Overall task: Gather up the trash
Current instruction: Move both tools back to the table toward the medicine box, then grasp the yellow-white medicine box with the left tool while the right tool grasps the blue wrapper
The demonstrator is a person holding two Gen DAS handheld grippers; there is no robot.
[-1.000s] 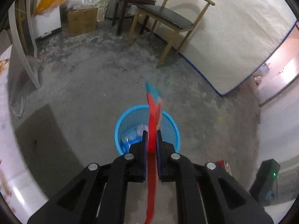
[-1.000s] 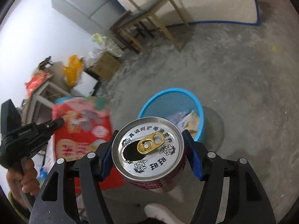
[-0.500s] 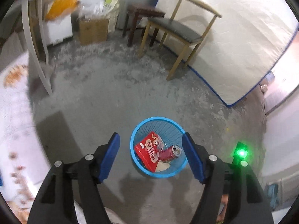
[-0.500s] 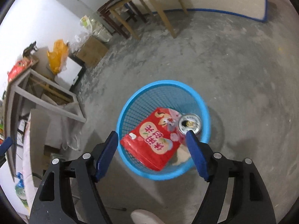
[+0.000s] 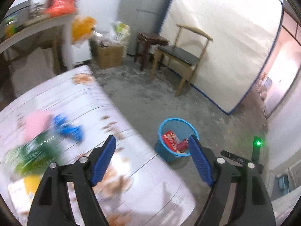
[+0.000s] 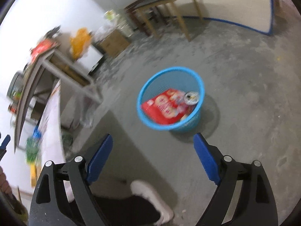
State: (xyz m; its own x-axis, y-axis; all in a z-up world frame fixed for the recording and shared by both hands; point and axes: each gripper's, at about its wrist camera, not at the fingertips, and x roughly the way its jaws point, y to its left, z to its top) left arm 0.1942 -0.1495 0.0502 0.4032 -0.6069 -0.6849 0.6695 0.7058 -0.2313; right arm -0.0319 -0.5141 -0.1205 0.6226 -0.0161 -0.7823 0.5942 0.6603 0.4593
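Note:
A blue mesh bin (image 6: 170, 121) (image 5: 165, 151) stands on the concrete floor. Inside it lie a red snack bag (image 6: 163, 108) (image 5: 169, 140) and a drinks can (image 6: 191, 98) (image 5: 182, 146). My right gripper (image 6: 153, 138) hangs above the floor just short of the bin, its jaws opening with nothing between them. My left gripper (image 5: 152, 138) is over the edge of a white table (image 5: 160, 188), its jaws also opening and empty. On that table, blurred, lie a green bottle (image 5: 35, 154), a blue wrapper (image 5: 67, 128) and a pink item (image 5: 35, 124).
A wooden chair (image 5: 180, 56) and a dark stool (image 5: 150, 43) stand by a mattress (image 5: 225, 37) leaning on the wall. A cardboard box (image 5: 109, 56) and a cluttered side table (image 5: 37, 28) are at the back. A white shoe (image 6: 150, 197) is below my right gripper.
The left gripper let go of the red bag and the right let go of the can; both landed in the bin. Both grippers opened. The left gripper swung back over the white table.

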